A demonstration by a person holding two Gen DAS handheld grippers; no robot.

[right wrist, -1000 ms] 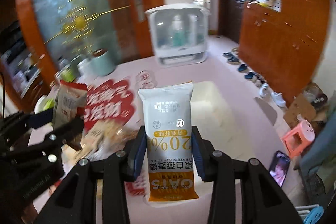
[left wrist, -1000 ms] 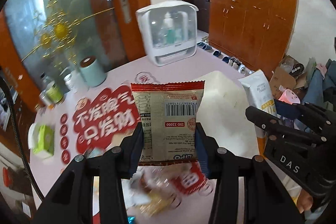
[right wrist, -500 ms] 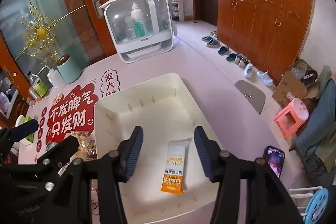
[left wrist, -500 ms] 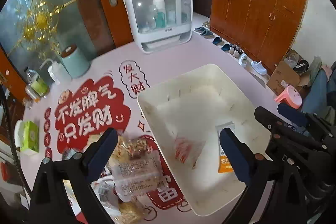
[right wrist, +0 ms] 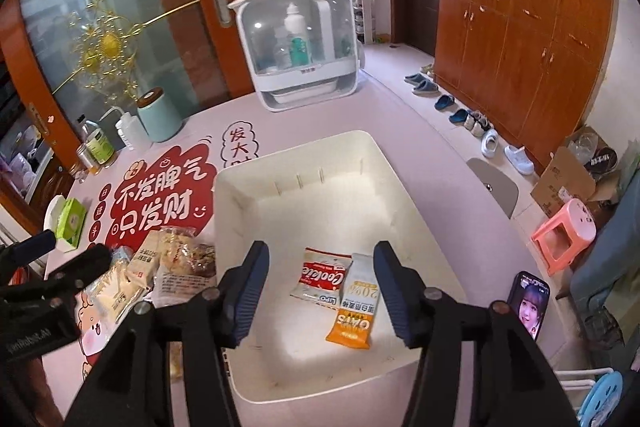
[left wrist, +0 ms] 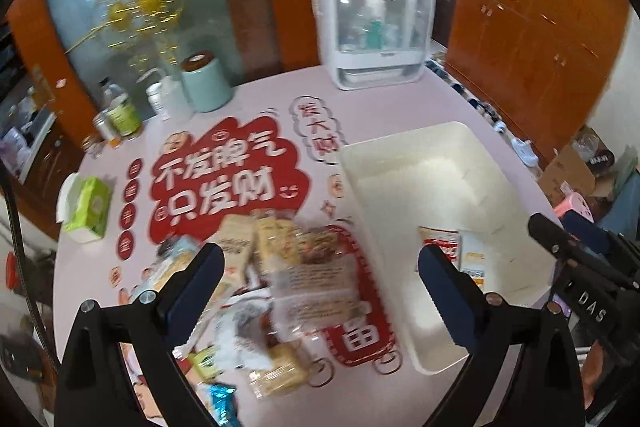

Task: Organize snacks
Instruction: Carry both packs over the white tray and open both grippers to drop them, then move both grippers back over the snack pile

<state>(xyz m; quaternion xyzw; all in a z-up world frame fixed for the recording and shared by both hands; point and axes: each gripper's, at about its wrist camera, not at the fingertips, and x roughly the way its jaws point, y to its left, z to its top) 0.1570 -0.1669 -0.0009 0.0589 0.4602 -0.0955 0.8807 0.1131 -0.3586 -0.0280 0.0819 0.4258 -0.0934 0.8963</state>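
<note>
A white bin (right wrist: 256, 187) stands on the pink table and also shows in the left wrist view (left wrist: 404, 143). Inside lie a red-and-white cookie packet (right wrist: 322, 277) and a white-and-orange oat bar (right wrist: 356, 311); both show in the left wrist view, the packet (left wrist: 440, 241) and the bar (left wrist: 474, 263). A pile of loose snack packets (left wrist: 280, 267) lies left of the bin, also in the right wrist view (right wrist: 160, 267). My left gripper (left wrist: 320, 279) is open and empty above the pile. My right gripper (right wrist: 320, 291) is open and empty above the bin.
A white storage cabinet with bottles (right wrist: 298, 47) stands at the table's far side. A mint canister (left wrist: 204, 79), jars and a green tissue box (left wrist: 88, 209) line the left. A phone (right wrist: 530, 303) lies by the right edge.
Both grippers let go of their packets, which now lie in the bin. My left gripper has swung left over the snack pile. My right gripper stays open over the bin.
</note>
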